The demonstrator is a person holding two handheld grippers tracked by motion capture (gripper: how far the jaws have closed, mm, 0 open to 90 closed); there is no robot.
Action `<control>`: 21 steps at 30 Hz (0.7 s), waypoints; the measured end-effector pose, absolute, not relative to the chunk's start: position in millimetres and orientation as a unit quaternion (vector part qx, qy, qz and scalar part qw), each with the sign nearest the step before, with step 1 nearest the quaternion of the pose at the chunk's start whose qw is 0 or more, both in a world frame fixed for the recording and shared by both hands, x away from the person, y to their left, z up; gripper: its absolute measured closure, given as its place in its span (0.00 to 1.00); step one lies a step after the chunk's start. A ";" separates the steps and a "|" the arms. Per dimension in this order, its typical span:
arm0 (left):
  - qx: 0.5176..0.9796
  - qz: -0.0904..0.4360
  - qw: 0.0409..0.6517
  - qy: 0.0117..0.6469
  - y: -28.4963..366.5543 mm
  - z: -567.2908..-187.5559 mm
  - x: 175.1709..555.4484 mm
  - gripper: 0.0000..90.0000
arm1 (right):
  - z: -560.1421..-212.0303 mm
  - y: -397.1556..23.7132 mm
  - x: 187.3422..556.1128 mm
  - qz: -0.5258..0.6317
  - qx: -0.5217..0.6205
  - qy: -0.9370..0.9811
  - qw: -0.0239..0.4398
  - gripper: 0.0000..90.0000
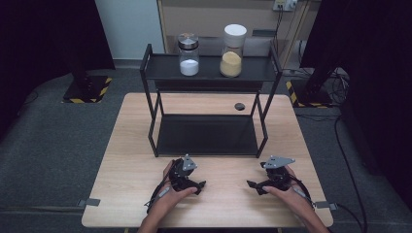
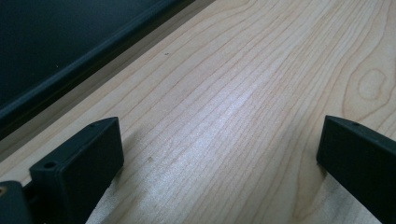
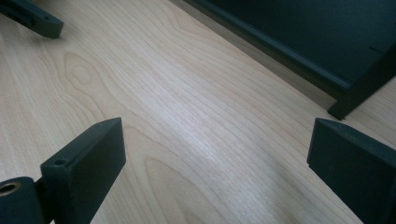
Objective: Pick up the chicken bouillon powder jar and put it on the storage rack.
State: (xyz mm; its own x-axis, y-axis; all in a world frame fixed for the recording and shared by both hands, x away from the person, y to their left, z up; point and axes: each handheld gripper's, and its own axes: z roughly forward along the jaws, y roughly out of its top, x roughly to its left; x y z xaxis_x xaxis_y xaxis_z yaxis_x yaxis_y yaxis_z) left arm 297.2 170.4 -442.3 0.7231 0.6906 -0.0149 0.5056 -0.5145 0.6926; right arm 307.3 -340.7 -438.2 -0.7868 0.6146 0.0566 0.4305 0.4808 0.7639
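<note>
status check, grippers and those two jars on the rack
Left gripper and right gripper open, low over wooden table. Glass jar of white powder and white-lidded jar of yellow grains untouched atop black metal rack. Path clear.

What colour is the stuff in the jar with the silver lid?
White powder, clearest in the high view.

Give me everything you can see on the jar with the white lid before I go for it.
The jar with the white lid is a clear, round container, glass or plastic by its look, topped by a tall white cap. It is roughly half full of a yellowish-tan granular fill. It stands upright on the right part of the black rack's top shelf, beside the metal-lidded jar of white powder but apart from it. Nothing but the shelf touches it.
</note>
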 end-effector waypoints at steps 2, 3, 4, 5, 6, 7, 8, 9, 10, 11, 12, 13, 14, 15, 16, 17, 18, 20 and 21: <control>0.860 0.133 0.349 0.348 170.4 -442.3 297.2 0.00 | -438.3 -342.7 307.4 0.406 0.310 0.852 0.115 0.05; 0.860 0.132 0.349 0.348 170.4 -442.3 297.2 0.00 | -438.4 -343.4 307.5 0.405 0.311 0.852 0.118 0.05; 0.860 0.132 0.349 0.348 170.4 -442.3 297.2 0.00 | -438.6 -344.7 307.6 0.405 0.313 0.851 0.118 0.05; 0.860 0.132 0.349 0.348 170.4 -442.3 297.2 0.00 | -438.9 -346.4 308.1 0.405 0.315 0.850 0.120 0.05; 0.860 0.132 0.349 0.348 170.4 -442.3 297.2 0.00 | -438.6 -346.7 308.0 0.403 0.317 0.850 0.121 0.05; 0.860 0.132 0.349 0.348 170.4 -442.3 297.2 0.00 | -438.7 -347.3 307.7 0.401 0.318 0.850 0.125 0.05; 0.860 0.132 0.349 0.348 170.4 -442.3 297.2 0.00 | -439.0 -348.1 307.6 0.399 0.319 0.850 0.128 0.05; 0.860 0.132 0.349 0.348 170.4 -442.3 297.2 0.00 | -439.1 -348.9 307.9 0.396 0.321 0.850 0.129 0.05; 0.860 0.132 0.349 0.348 170.4 -442.3 297.2 0.00 | -440.0 -350.4 308.3 0.396 0.324 0.849 0.131 0.05; 0.860 0.132 0.349 0.348 170.4 -442.3 297.2 0.00 | -440.7 -352.0 309.3 0.394 0.330 0.848 0.130 0.04; 0.860 0.132 0.349 0.348 170.4 -442.3 297.2 0.00 | -440.9 -352.8 309.7 0.391 0.331 0.848 0.132 0.04; 0.860 0.132 0.349 0.348 170.4 -442.3 297.2 0.00 | -441.5 -354.2 309.6 0.391 0.334 0.847 0.136 0.04; 0.860 0.132 0.349 0.348 170.4 -442.3 297.2 0.00 | -441.9 -355.4 309.8 0.390 0.338 0.845 0.138 0.04; 0.860 0.132 0.349 0.348 170.4 -442.3 297.2 0.00 | -442.0 -356.3 310.2 0.388 0.342 0.845 0.138 0.04; 0.860 0.132 0.349 0.348 170.4 -442.3 297.2 0.00 | -442.8 -357.2 310.4 0.387 0.345 0.843 0.140 0.04; 0.860 0.132 0.349 0.348 170.4 -442.3 297.2 0.00 | -443.0 -357.4 310.7 0.384 0.349 0.843 0.142 0.04; 0.860 0.132 0.349 0.348 170.4 -442.3 297.2 0.00 | -443.2 -357.0 310.9 0.380 0.353 0.843 0.143 0.04; 0.860 0.132 0.349 0.348 170.4 -442.3 297.2 0.00 | -444.4 -356.0 310.9 0.373 0.356 0.844 0.148 0.04; 0.860 0.132 0.349 0.348 170.4 -442.3 297.2 0.00 | -445.1 -356.1 311.8 0.371 0.358 0.844 0.148 0.04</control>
